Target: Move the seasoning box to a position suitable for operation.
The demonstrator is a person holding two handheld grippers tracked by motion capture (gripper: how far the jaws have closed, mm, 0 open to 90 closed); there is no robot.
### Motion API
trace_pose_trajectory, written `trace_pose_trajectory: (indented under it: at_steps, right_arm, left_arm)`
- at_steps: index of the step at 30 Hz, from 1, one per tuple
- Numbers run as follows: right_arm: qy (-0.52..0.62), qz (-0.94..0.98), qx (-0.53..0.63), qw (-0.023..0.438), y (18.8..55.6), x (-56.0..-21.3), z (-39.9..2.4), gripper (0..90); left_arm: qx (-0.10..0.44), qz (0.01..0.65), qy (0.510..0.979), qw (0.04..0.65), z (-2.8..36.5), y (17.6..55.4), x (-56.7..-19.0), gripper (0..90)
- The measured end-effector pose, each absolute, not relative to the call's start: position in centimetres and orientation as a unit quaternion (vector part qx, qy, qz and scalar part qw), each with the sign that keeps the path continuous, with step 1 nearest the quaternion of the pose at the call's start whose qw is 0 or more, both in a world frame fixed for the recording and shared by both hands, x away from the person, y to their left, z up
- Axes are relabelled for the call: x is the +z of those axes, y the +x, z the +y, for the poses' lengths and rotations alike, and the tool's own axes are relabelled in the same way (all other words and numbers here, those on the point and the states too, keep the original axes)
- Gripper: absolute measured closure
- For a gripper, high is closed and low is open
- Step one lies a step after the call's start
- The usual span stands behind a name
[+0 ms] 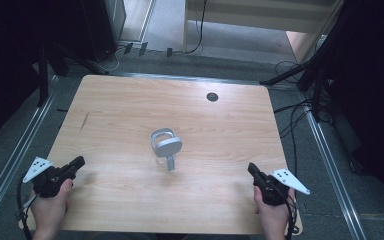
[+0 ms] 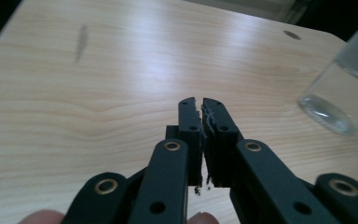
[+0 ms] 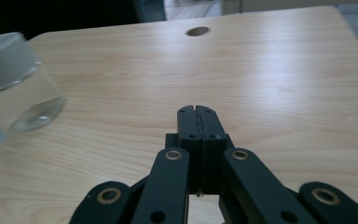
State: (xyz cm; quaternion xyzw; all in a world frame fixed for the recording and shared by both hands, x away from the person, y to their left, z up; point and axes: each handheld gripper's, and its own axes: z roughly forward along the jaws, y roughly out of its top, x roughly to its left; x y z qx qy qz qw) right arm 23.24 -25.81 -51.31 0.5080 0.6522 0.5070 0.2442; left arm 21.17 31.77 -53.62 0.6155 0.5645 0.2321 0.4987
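Left gripper (image 1: 80, 162) sits at the near-left edge of the light wooden table (image 1: 130, 100), held in a hand (image 1: 50, 210), black jaws pressed together with nothing between them; the left gripper view shows the same, tips (image 2: 199, 103) touching over bare wood. Middle of the table: a small clear glass jar with a grey hinged lid (image 1: 166, 148), lid looks flipped open and tilted, grey clasp piece hanging down at its front, exact latch state hard to tell. Jar appears at the right edge of the left gripper view (image 2: 342, 93) and at the left edge of the right gripper view (image 3: 16, 84). Right gripper (image 1: 251, 167) rests at the near-right edge, well apart from the jar, jaws also closed tight and empty (image 3: 197, 111). Small dark round hole (image 1: 212, 96) near the far edge. Judgement: start pose, reach not begun. Next move likely needs one gripper to open, travel inward and steady the glass body while the other takes the lid; glass is slippery, so grip low and square.
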Motion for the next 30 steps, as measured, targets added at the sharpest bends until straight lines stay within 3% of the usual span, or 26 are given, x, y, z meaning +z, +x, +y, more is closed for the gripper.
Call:
trace_pose_trajectory:
  at_steps: [8,16,25,30]
  right_arm:
    - [0.441,0.697,0.535,0.183,22.6,-50.4,-18.1,90.0]
    - [0.407,0.716,0.547,0.149,23.0,-50.3,-11.7,90.0]
    - [0.38,0.743,0.536,0.127,23.4,-51.6,-5.9,90.0]
    - [0.377,0.75,0.528,0.13,24.0,-51.8,-4.8,90.0]
  left_arm:
    - [0.187,0.513,0.664,0.511,25.7,24.2,-52.9,90.0]
    - [0.162,0.499,0.674,0.521,21.1,27.7,-52.1,90.0]
    - [0.154,0.483,0.686,0.522,19.5,29.4,-52.2,90.0]
    - [0.152,0.478,0.688,0.525,19.2,29.8,-52.3,90.0]
